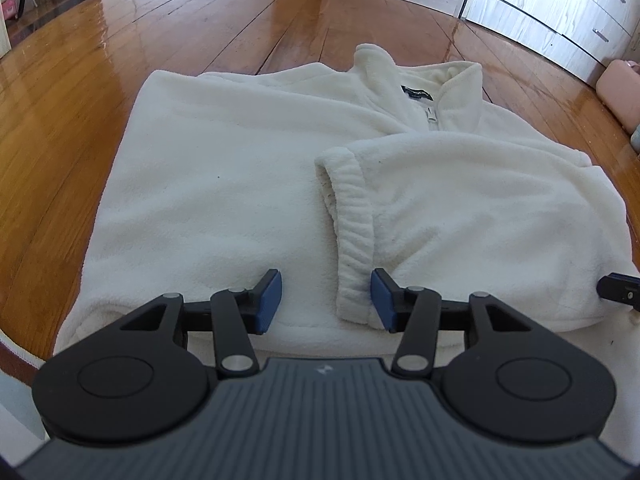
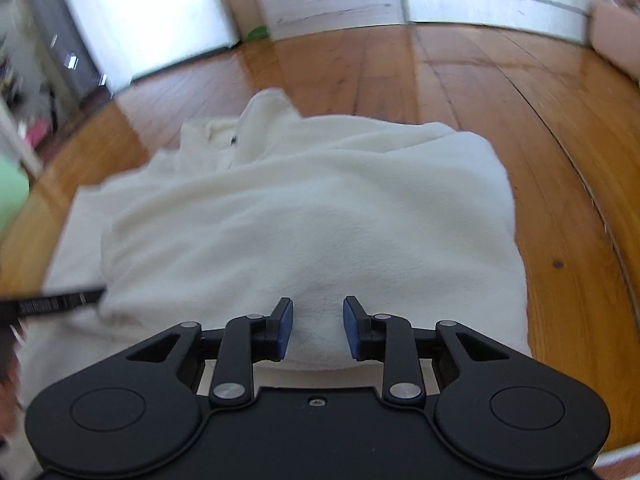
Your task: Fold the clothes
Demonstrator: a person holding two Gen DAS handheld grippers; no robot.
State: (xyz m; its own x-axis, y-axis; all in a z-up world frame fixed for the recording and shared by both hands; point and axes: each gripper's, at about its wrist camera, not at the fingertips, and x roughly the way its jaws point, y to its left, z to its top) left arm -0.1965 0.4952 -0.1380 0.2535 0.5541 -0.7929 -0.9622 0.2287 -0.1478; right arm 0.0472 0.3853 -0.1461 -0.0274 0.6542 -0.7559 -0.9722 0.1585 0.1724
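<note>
OK, white fleece jacket (image 1: 224, 184) lies flat on the wood floor (image 1: 80, 100), front up, collar (image 1: 452, 80) at the far end, zip (image 1: 431, 114) and dark neck label (image 1: 417, 93) showing. One sleeve is laid across the body; its ribbed cuff (image 1: 352, 220) runs down toward the near hem. The far-side edge in the left wrist view looks straight, so I judge the sides are already turned in. The near hem sits on a pale sheet (image 1: 320, 340) I can't identify.

Left gripper (image 1: 326, 300) hovers over the near hem, jaws apart, nothing clamped. The cuff end lies just beside its right-hand pad (image 1: 382, 300); I can't tell whether they touch.

Right gripper (image 2: 317, 328) is at the same hem further along. That view is smeared. Its jaws stand apart with fleece lying in the gap, and the pads don't look pressed on it, so I call it no grip.

My read of the step: lining up both claws on the hem for the bottom-to-collar fold.

The next move needs both claws to bite the hem through all layers, sleeve end included. Then lift evenly and carry it toward the collar. Thick pile could slip from a shallow pinch, so bite deep.
</note>
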